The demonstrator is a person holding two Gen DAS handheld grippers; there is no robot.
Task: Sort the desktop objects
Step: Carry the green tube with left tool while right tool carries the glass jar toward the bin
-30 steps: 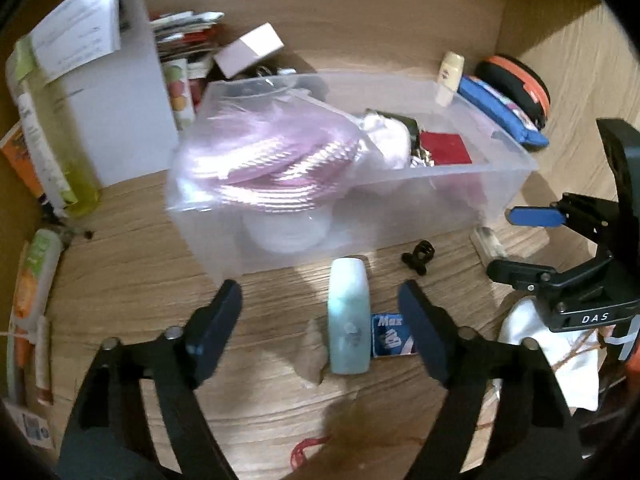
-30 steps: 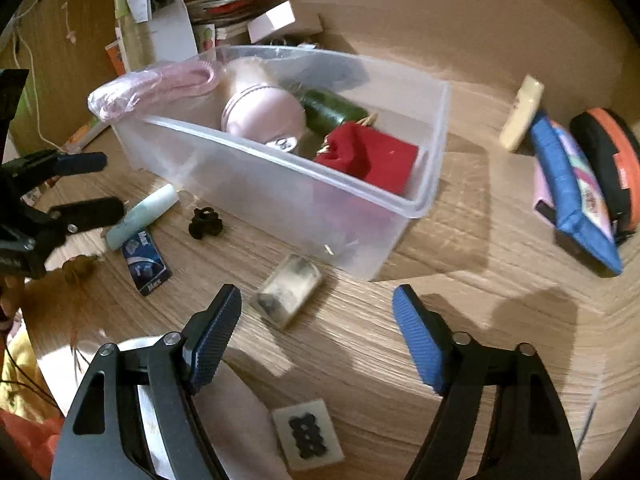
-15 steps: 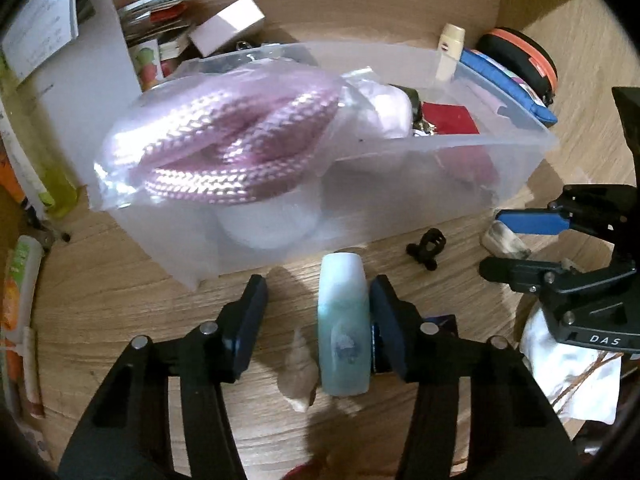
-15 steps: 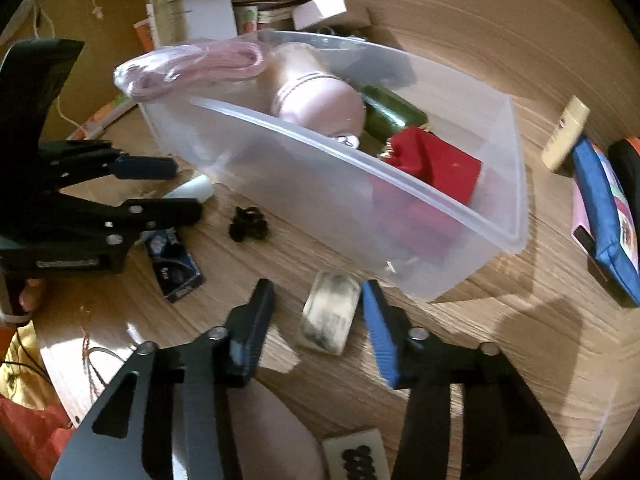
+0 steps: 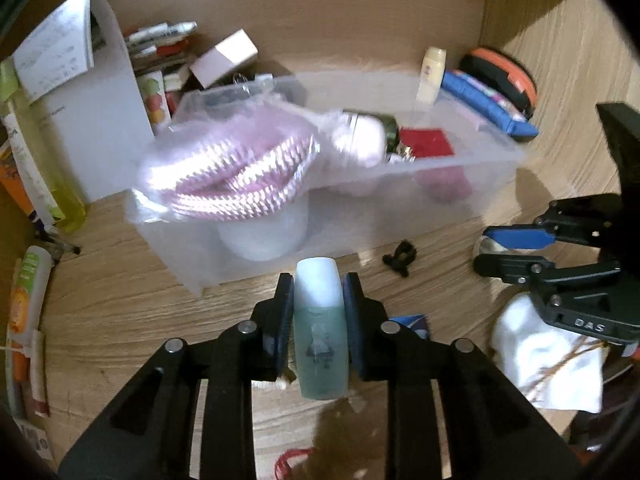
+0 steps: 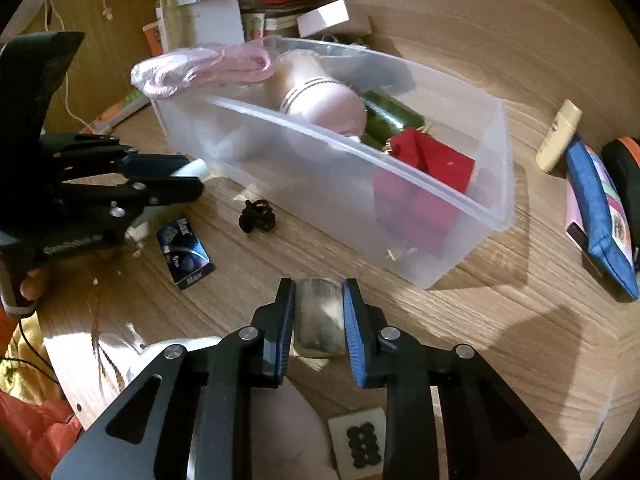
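The left gripper (image 5: 319, 316) is clamping a pale green bottle (image 5: 320, 332) between both fingers, with the white cap pointing toward the clear plastic bin (image 5: 400, 200). In the right wrist view, the same left gripper (image 6: 188, 176) is appearing at the left, and the bottle's white tip is showing between its fingers, just beside the bin's near left corner.

The right gripper (image 6: 319, 316) is clamping a small pale packet (image 6: 319, 322) with dark smudges; the packet is sitting just above the wooden table (image 6: 500, 340), near the bin's near wall. Whether the packet is touching the table cannot be determined. In the left wrist view, the right gripper (image 5: 516, 248) is appearing at the right with its fingers close together.

The bin (image 6: 460, 216) is holding a bagged pink rope (image 5: 232, 176) at its left end, a pink round device (image 6: 320, 100), a dark green cylinder (image 6: 390, 118) and a red pouch (image 6: 432, 160) toward its right end.

A black hair clip (image 6: 258, 216) and a dark blue card marked "Max" (image 6: 184, 252) are lying on the table between the two grippers. A cream tube (image 6: 558, 136) and a blue pencil case (image 6: 600, 216) are lying to the right of the bin, well apart from it.
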